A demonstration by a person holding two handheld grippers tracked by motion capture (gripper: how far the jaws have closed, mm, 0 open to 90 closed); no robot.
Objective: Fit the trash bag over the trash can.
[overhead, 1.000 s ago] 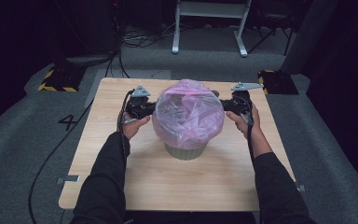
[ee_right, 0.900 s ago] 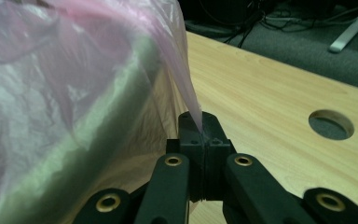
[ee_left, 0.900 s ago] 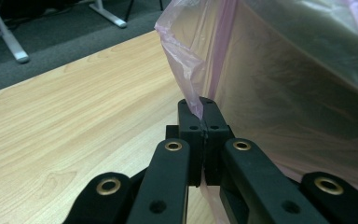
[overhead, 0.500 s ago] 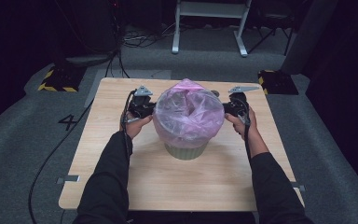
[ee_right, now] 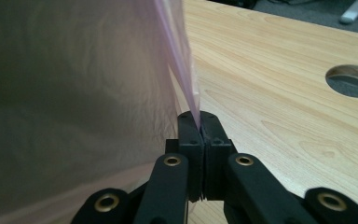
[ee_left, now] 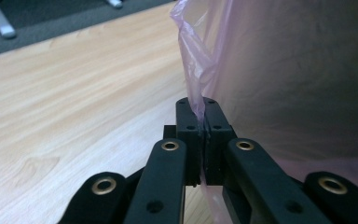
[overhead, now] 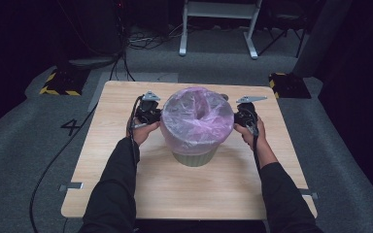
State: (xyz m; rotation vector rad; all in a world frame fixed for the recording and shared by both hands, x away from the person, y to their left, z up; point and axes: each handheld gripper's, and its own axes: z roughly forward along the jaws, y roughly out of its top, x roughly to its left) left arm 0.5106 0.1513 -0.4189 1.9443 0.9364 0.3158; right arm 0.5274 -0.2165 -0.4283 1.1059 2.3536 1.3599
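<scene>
Dark grey carpet is surrounding a pale wooden table (overhead: 126, 160) that is filling the middle of the high view. At the table's centre a small green bin (overhead: 194, 158) is standing upright, and a pink plastic bag (overhead: 196, 119) is draping over its top and down its sides. A person's sleeved arms are coming in from the bottom of the frame. The left gripper (overhead: 151, 115) is sitting against the bag's left side, its jaws pinching a fold of the bag (ee_left: 196, 93) tightly. The right gripper (overhead: 242, 115) is sitting against the bag's right side, its jaws likewise clamping a fold of the thin film (ee_right: 186, 88).
</scene>
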